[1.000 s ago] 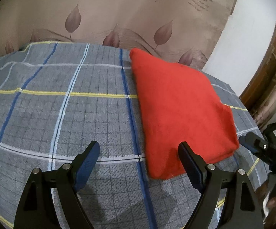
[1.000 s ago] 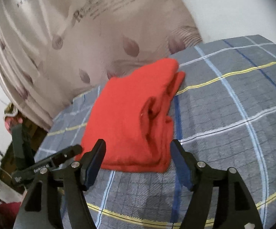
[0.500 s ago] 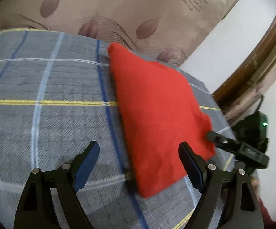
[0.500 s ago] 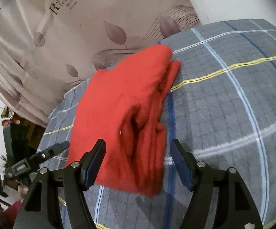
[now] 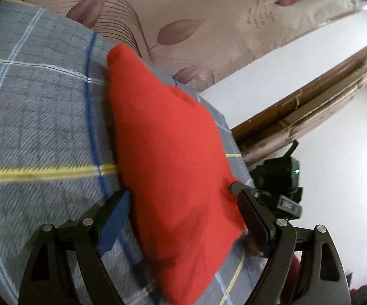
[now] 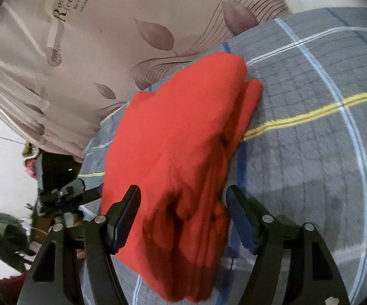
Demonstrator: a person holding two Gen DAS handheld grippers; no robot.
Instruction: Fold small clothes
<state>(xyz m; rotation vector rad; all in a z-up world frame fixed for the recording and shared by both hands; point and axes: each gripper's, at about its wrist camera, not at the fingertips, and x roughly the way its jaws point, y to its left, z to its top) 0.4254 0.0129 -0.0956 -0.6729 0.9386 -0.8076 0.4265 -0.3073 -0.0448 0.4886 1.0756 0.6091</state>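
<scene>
A folded red garment [image 5: 168, 157] lies on a grey plaid cloth [image 5: 38, 117]. My left gripper [image 5: 183, 216] is open, and the garment's near end sits between its jaws, which straddle it. In the right wrist view the same garment [image 6: 181, 147] shows its stacked folded edges on the right side. My right gripper [image 6: 183, 213] is open and also straddles the garment's near end. The other gripper [image 6: 64, 195] shows at the left of the right wrist view, and at the right of the left wrist view [image 5: 282, 198].
A beige curtain with leaf print [image 6: 122, 33] hangs behind the surface. A wooden frame [image 5: 310, 117] and white wall stand to the right in the left wrist view. The plaid cloth [image 6: 310, 137] extends to the right of the garment.
Both grippers have moved forward and in toward the garment, from just short of it to straddling its near end. Both stay open. The garment looks much closer and more tilted.
</scene>
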